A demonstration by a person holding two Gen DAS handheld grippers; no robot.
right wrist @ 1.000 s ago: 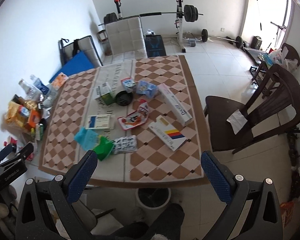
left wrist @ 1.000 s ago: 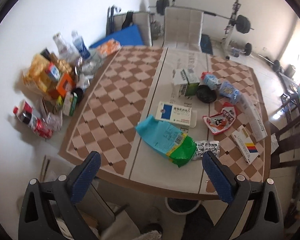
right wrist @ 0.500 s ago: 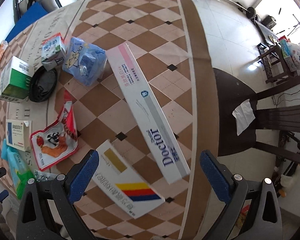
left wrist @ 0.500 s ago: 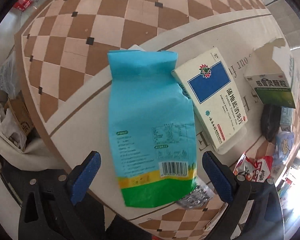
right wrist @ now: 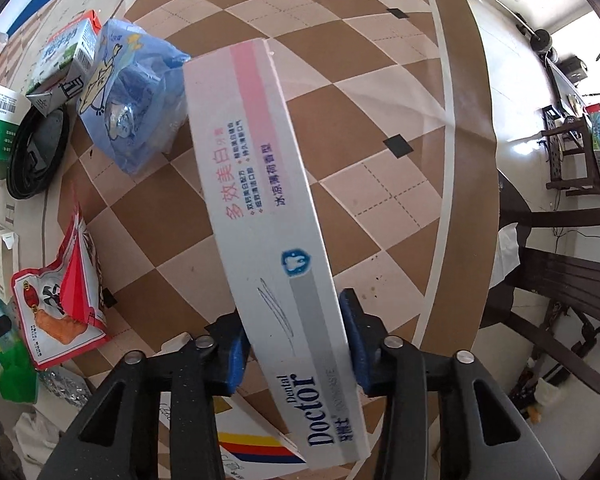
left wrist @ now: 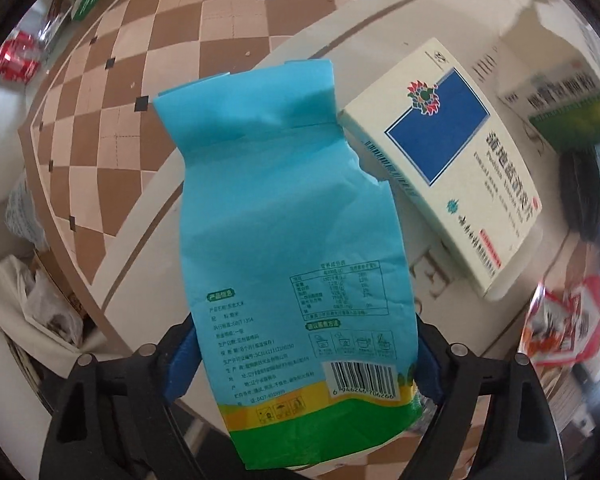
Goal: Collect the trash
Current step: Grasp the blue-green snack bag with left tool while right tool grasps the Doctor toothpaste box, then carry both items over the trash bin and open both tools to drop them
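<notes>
Left tongs (left wrist: 300,356): pinching the bag (left wrist: 296,248) low, apparently gripping; squeezing gently advised.
Right tongs (right wrist: 296,344): clamping the box (right wrist: 272,240) off-centre; lifting level advised.

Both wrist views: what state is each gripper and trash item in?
Left gripper: jaws shut on blue-green bag.
Right gripper: jaws shut on toothpaste box.
Blue-white medicine box: closed, flat on table.
Red snack packet: lying crumpled.
</notes>
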